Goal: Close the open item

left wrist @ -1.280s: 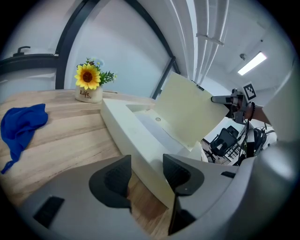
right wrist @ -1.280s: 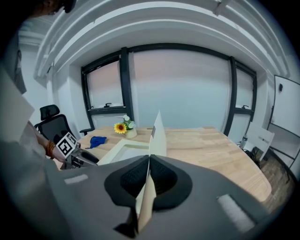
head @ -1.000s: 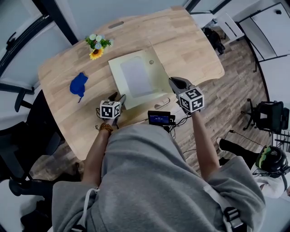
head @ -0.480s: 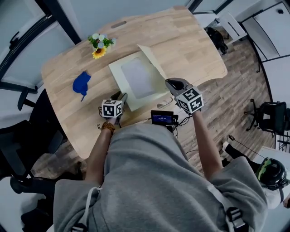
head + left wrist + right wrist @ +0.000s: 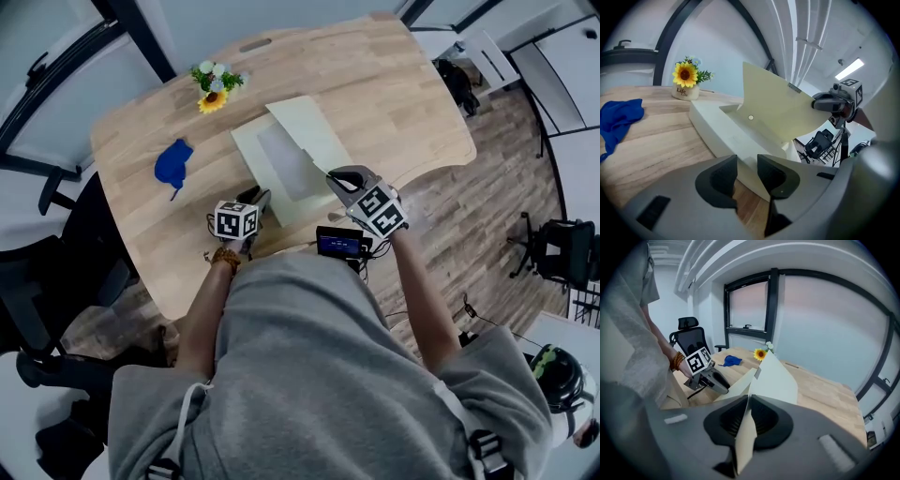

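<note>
A flat pale-yellow box [image 5: 248, 150] lies open on the wooden table, a grey pad inside it. Its hinged lid [image 5: 305, 131] stands tilted up over the right half. My right gripper [image 5: 333, 176] is shut on the lid's free edge; in the right gripper view the thin lid [image 5: 776, 376] runs straight between the pads. My left gripper [image 5: 258, 199] sits at the box's near-left corner. Its jaws have just been closing, and the box corner [image 5: 722, 126] lies between them with wood still showing beside the left pad [image 5: 724, 176].
A small pot of flowers [image 5: 214, 89] and a blue cloth [image 5: 172, 164] lie on the table left of the box. A small screen device [image 5: 339, 244] with cables sits at the near table edge. An office chair [image 5: 691, 341] stands beyond the table.
The lid lay flat to the right of the box; now it is lifted and swung leftward over it. My right gripper moved left with it. The left gripper stayed at the corner.
</note>
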Action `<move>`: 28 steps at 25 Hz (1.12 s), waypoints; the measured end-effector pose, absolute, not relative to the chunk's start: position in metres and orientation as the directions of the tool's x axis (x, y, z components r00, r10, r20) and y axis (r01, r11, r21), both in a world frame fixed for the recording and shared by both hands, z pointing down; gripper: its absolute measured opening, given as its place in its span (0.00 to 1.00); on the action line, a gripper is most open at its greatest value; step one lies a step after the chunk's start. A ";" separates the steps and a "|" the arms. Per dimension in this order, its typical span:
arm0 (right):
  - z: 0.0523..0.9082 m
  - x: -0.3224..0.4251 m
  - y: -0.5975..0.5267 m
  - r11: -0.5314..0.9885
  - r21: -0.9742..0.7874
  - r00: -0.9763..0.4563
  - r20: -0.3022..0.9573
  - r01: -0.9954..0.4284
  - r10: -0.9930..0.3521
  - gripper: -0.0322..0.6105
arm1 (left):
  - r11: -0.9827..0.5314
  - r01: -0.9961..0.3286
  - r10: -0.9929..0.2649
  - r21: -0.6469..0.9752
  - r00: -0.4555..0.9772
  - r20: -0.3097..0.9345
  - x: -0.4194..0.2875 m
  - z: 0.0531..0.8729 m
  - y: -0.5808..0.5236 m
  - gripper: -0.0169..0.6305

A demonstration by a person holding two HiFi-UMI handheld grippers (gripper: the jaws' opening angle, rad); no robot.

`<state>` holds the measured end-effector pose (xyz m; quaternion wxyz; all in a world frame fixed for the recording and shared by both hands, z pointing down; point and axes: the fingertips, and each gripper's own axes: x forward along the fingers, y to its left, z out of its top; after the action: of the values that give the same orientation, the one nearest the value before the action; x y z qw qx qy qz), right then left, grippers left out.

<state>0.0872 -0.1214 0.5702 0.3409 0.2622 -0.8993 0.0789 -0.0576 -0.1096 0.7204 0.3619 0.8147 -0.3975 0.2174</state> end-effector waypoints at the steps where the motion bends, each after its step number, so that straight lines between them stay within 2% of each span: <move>1: 0.573 0.082 -0.119 0.861 0.041 -0.629 0.665 -0.508 -0.403 0.09 | -0.429 -0.802 -0.486 0.416 0.593 0.642 -0.055 0.720 -0.109 0.24; 19: 0.640 0.033 -0.094 0.936 -0.039 -0.545 0.822 -0.350 -0.169 0.11 | -0.449 -0.787 -0.472 0.423 0.611 0.635 -0.034 0.722 -0.117 0.24; 28: 0.675 0.017 -0.093 0.936 -0.098 -0.462 0.884 -0.338 -0.074 0.12 | -0.484 -0.758 -0.449 0.437 0.644 0.619 -0.028 0.723 -0.120 0.24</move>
<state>0.0169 -0.0928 0.6751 0.5040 0.1217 -0.8450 0.1308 -0.0283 -0.1202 0.7234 0.3564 0.8337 -0.3619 0.2166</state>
